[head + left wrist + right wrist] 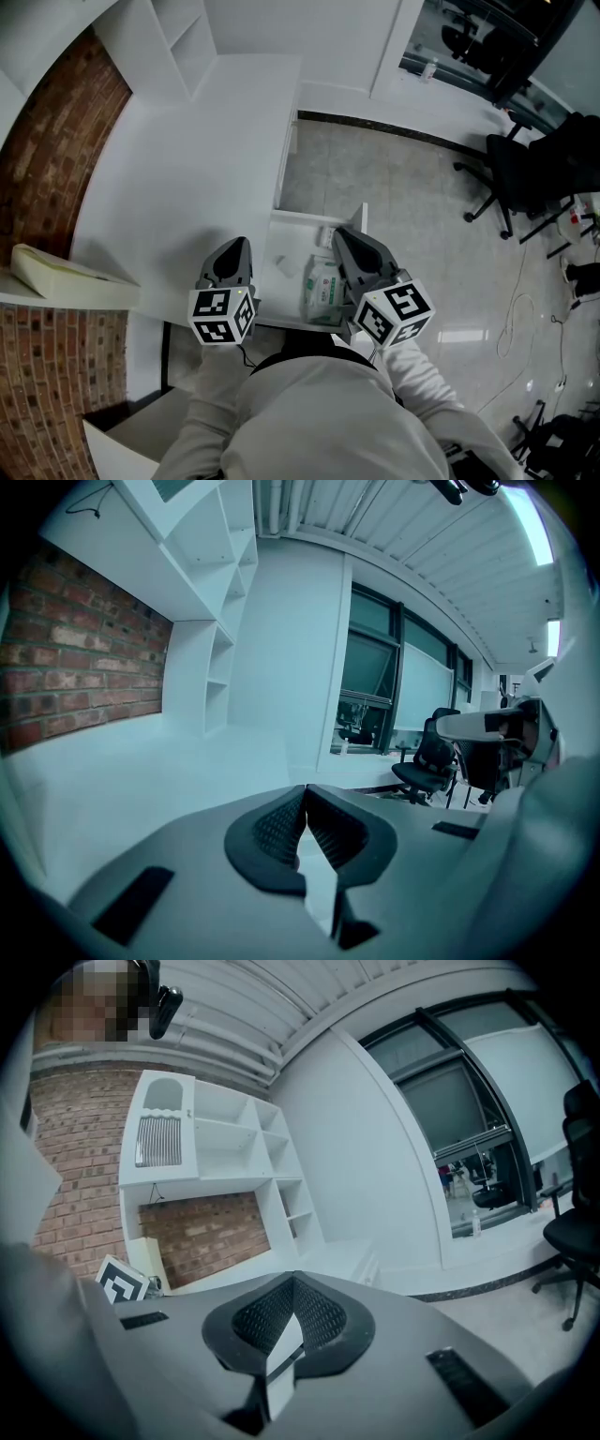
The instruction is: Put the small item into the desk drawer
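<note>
In the head view a white desk has its drawer pulled out toward me. A small green-and-white packet lies flat inside it. My right gripper hangs over the drawer just right of the packet, jaws shut and empty. My left gripper hovers over the desk's front edge, left of the drawer, also shut with nothing held. In the left gripper view the left gripper points along the bare desktop. In the right gripper view the right gripper has its tips pressed together and faces the shelves.
A white shelf unit stands at the desk's far end against a brick wall. A cream pad lies on a ledge at left. Black office chairs and floor cables are at right.
</note>
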`<control>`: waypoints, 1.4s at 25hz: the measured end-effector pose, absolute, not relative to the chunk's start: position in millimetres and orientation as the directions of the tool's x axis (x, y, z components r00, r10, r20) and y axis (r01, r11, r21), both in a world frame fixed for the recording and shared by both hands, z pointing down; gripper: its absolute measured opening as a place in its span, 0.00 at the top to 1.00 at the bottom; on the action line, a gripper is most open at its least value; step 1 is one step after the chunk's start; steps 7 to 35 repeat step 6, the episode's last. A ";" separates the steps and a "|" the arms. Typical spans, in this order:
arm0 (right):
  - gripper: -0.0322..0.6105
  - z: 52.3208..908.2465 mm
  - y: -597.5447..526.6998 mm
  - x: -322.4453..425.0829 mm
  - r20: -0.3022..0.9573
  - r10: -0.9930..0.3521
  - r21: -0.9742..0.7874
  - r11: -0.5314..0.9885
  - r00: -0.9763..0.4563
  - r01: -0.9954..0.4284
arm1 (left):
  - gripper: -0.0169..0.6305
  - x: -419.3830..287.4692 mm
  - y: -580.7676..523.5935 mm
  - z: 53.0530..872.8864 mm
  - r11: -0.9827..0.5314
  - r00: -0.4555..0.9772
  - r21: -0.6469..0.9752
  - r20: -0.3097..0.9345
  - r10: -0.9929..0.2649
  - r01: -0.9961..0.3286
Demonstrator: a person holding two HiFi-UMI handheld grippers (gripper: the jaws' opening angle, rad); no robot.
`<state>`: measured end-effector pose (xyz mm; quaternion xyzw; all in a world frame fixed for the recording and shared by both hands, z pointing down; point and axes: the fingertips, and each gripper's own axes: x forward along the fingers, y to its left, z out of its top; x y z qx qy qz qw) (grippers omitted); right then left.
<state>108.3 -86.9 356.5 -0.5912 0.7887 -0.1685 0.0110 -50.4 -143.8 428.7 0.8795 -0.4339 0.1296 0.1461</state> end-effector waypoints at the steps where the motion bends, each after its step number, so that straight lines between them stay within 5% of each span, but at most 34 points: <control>1: 0.91 357.1 -87.6 107.6 0.183 -0.936 -0.277 0.244 -0.300 -0.929 | 0.95 -50.8 -144.7 428.5 -0.581 0.590 0.144 0.353 -0.726 -0.801; 35: 0.91 360.0 -88.7 103.6 0.187 -0.932 -0.276 0.255 -0.312 -0.927 | 0.95 -52.4 -146.1 429.6 -0.573 0.583 0.143 0.352 -0.733 -0.807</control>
